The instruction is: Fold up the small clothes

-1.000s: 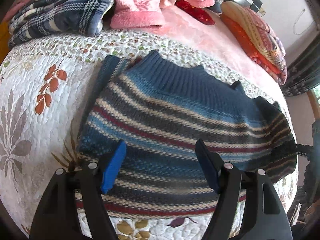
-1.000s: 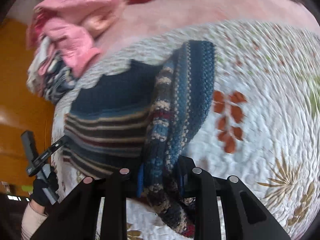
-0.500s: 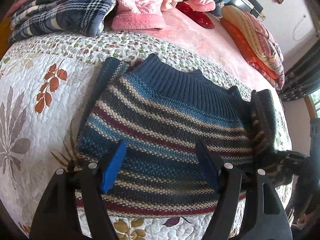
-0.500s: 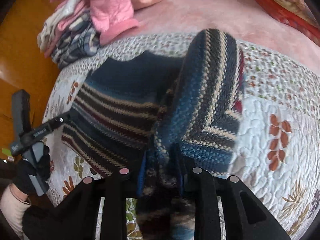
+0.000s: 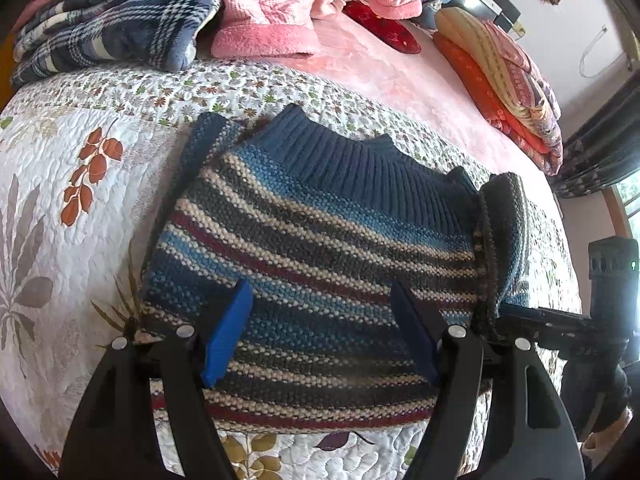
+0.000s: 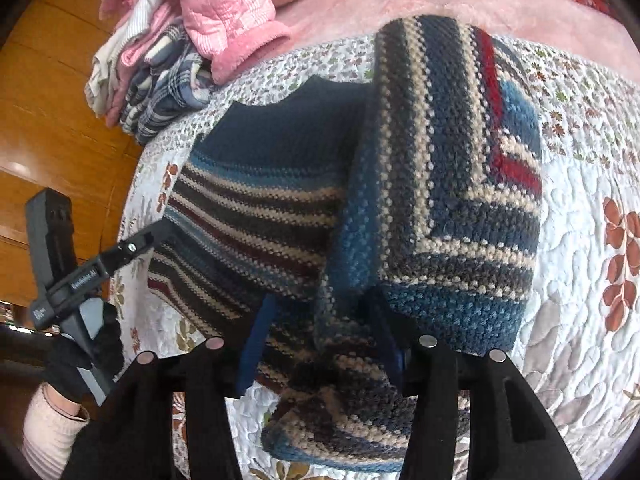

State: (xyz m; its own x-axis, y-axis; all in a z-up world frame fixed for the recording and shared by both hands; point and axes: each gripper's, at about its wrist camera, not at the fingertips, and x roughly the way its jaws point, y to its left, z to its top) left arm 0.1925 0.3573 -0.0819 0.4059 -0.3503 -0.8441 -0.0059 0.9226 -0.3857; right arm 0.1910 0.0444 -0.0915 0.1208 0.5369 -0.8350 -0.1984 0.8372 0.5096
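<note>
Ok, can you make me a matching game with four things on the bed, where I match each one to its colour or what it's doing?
Things:
1. striped sweater
2. left tongs
3. puffy jacket
4. plaid blanket

Matches:
A. pink
B. dark blue and white checks
C. open, above the sweater's body
D. blue, grey, cream and red stripes, one sleeve being folded over by the right tongs

Pairs: 1-D, 2-C, 3-A, 4-B
</note>
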